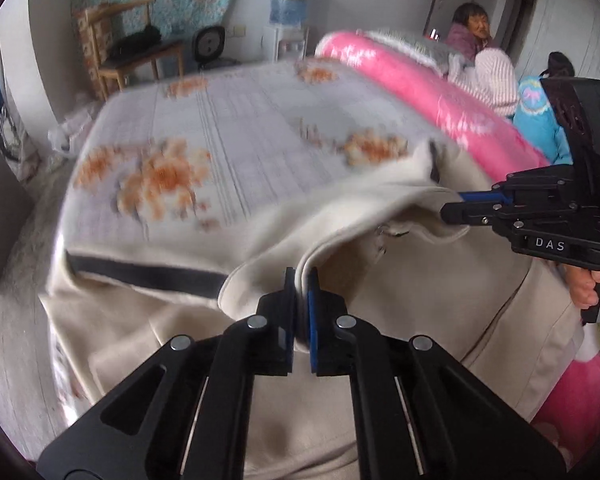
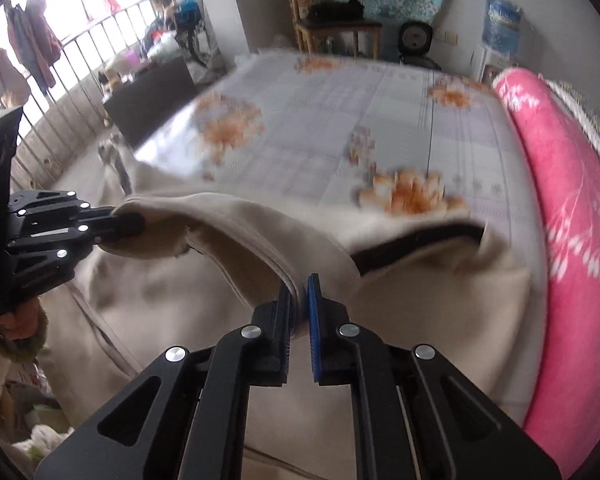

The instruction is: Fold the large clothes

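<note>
A large cream jacket (image 1: 400, 300) with dark trim bands (image 1: 148, 276) lies on the bed (image 1: 240, 128), its near edge lifted. My left gripper (image 1: 302, 280) is shut on a fold of that edge, with cloth pinched between its pads. In the left wrist view my right gripper (image 1: 450, 210) comes in from the right, shut on the same raised edge. The right wrist view shows my right gripper (image 2: 300, 288) shut on the cream jacket (image 2: 420, 312) at a seam, and my left gripper (image 2: 134, 224) at the left, clamped on the cloth.
A pink blanket (image 1: 440, 100) runs along the bed's right side. Beyond it are a seated person (image 1: 472, 32) and a child in blue (image 1: 540, 120). A wooden chair (image 1: 128, 48) and a water dispenser (image 1: 288, 4) stand at the far wall. A metal railing (image 2: 80, 64) is at the left.
</note>
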The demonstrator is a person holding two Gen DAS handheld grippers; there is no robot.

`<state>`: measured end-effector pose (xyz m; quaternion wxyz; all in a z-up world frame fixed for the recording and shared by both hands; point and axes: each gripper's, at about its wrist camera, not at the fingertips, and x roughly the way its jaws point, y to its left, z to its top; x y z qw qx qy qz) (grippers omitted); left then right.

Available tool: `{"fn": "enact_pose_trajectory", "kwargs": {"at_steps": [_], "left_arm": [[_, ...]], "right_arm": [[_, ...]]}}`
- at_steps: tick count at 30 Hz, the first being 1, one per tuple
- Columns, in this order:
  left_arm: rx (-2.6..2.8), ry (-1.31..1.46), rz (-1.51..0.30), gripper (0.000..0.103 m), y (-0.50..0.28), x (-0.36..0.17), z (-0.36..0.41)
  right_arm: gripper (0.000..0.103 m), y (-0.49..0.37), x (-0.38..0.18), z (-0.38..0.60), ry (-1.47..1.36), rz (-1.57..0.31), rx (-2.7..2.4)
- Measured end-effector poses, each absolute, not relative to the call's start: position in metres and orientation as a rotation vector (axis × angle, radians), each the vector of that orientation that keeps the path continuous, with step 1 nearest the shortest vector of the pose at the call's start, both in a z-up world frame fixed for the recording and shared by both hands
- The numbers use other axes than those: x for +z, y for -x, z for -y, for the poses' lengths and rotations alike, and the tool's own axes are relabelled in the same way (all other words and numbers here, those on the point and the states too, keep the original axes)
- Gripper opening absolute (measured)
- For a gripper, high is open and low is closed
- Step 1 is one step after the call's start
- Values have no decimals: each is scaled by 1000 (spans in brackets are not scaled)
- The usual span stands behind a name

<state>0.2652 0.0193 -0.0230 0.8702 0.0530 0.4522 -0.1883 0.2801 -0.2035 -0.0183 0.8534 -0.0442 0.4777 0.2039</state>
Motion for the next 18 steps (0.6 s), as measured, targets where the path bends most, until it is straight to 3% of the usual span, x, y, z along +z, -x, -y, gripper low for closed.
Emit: {"fn": "enact_pose_trajectory", "kwargs": {"at_steps": [3,8,11,14,18], "left_arm": [[-388,-123,-976,5,-262,-52,-19],[-403,-91,-958,6,-258,-48,-25],[-416,-73,-966,6,-260,-49,-27],[-430,-19,-978,9,-260,-48,-34],[-463,36,-953,14,-246,-34,-52]], "right_arm": [[13,-272,-37,202,151,-1054,420],[31,-234,31,201,125,-892,522],[32,-244,59,191,71,-823,565],[32,-278,37,170,50,-873,557],[32,-314,-33,144,57,-1036,553]]}}
